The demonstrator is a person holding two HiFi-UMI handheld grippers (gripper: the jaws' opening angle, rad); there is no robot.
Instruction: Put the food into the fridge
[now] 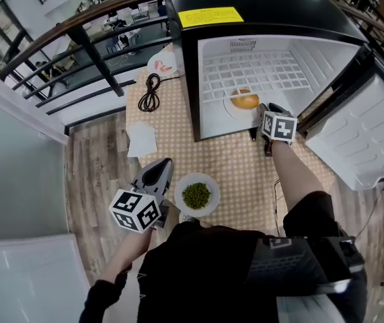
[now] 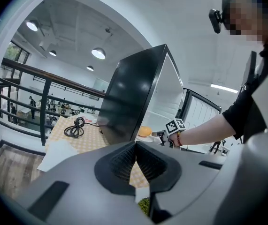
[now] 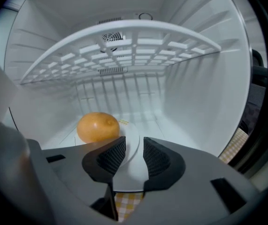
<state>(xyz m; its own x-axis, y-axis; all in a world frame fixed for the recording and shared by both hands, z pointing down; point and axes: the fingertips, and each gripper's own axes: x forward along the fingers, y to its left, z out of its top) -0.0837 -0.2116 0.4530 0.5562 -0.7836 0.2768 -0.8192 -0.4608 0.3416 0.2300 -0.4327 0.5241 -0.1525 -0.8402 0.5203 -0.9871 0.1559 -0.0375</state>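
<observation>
White bowl of green peas [image 1: 209,181] sits just right of the left gripper [image 2: 134,159], jaws clenched on nothing. The right gripper [image 3: 129,154], jaws released, is off at the black fridge [image 1: 259,5].

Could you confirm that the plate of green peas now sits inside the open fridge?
Not quite: the plate of green peas sits on the checked table, in front of the open fridge, as the head view shows.

table [image 1: 239,167] | fridge [image 1: 259,5] | plate of peas [image 1: 209,181] | cable [image 1: 150,93]
</observation>
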